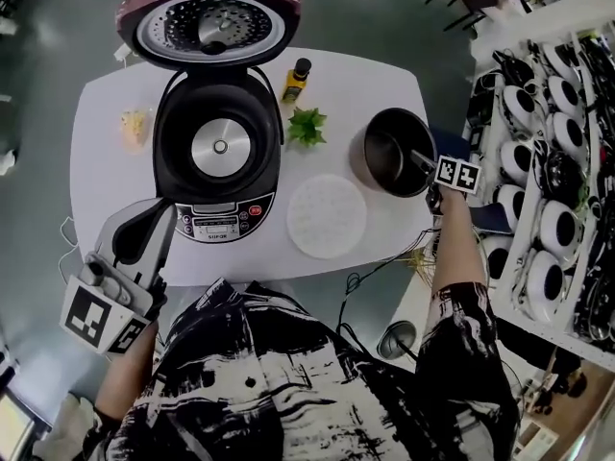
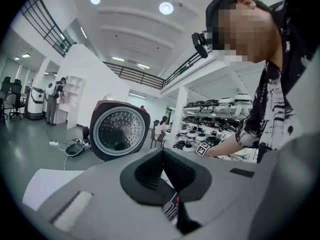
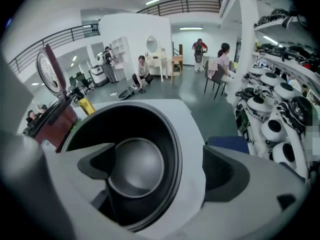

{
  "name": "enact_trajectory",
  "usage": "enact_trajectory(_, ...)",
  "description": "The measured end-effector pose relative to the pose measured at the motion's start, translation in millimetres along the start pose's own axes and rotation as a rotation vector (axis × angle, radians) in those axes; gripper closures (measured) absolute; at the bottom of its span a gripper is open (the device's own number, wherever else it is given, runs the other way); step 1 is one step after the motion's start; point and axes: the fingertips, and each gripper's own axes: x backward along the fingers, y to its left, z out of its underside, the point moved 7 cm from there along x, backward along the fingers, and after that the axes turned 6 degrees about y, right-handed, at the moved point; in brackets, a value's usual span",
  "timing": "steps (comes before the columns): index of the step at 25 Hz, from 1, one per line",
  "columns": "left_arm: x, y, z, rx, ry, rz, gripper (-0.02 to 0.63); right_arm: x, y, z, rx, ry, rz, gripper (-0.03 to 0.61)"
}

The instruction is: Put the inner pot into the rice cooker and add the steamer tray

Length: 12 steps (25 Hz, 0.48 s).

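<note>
Though the L gripper [image 2: 161,170] body blocks most of the desk [image 1: 384,84] in its view, its jaws show pressed together, empty, by the cooker [image 1: 169,152] front. R gripper [image 3: 161,169] jaws are wide, straddling the pot [image 3: 135,164] rim, one inside and one outside. Pot sits on desk, right of tray [image 1: 327,216].

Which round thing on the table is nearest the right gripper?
The black inner pot: the right gripper straddles its rim; the white steamer tray lies apart.

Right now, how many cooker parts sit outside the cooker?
2. Inner pot at the table's right edge, the right gripper straddling its rim; steamer tray flat between it and the rice cooker.
</note>
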Motion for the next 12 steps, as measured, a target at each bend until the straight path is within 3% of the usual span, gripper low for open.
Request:
enact_trajectory(7,0,3,11,0.023,0.035,-0.035,0.609,-38,-4,14,-0.013,0.207,-0.028,0.077)
enact_trajectory(8,0,4,13,0.024,0.038,-0.039,0.609,-41,-6,16,-0.002,0.245,-0.02,0.132)
enact_trajectory(11,1,4,14,0.028,0.048,-0.052,0.609,-48,-12,18,0.012,0.341,0.021,0.436)
enact_trajectory(12,1,4,14,0.028,0.051,-0.055,0.609,-49,-14,18,0.016,0.368,0.041,0.504)
